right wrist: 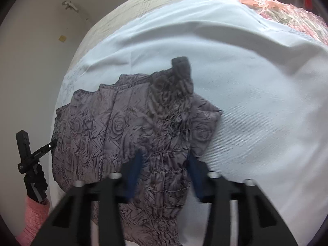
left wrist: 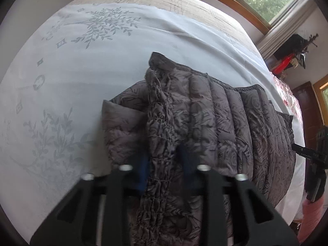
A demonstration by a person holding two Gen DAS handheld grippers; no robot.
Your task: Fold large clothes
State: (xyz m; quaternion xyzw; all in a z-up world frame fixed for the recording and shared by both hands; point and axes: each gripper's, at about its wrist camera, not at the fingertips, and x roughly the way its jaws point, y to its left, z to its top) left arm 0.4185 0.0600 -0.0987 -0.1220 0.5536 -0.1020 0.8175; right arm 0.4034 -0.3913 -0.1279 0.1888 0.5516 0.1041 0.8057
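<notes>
1. A big grey puffy jacket [left wrist: 215, 127] with a rose pattern lies on a pale sheet [left wrist: 82, 71] spread over a bed.
2. The jacket looks partly folded. It makes a fairly neat block, with a sleeve or gathered strip lying along each end.
3. The left gripper [left wrist: 164, 160] has its two blue fingers [left wrist: 144, 164] on either side of a gathered, bunchy strip of the jacket. It seems to be pinching that strip, squeezed in between the fingers.
4. The right gripper [right wrist: 164, 170] has its blue fingers [right wrist: 134, 172] wider apart, with a gathered part of the jacket between them. I cannot tell if it is gripping the cloth or just sitting loose around it.
5. Each gripper is at its own end of the jacket, well apart from the other.
6. I think some folding is done, but the job is not finished. The jacket looks bumpy and long, so it likely needs one more fold and a pat down.
</notes>
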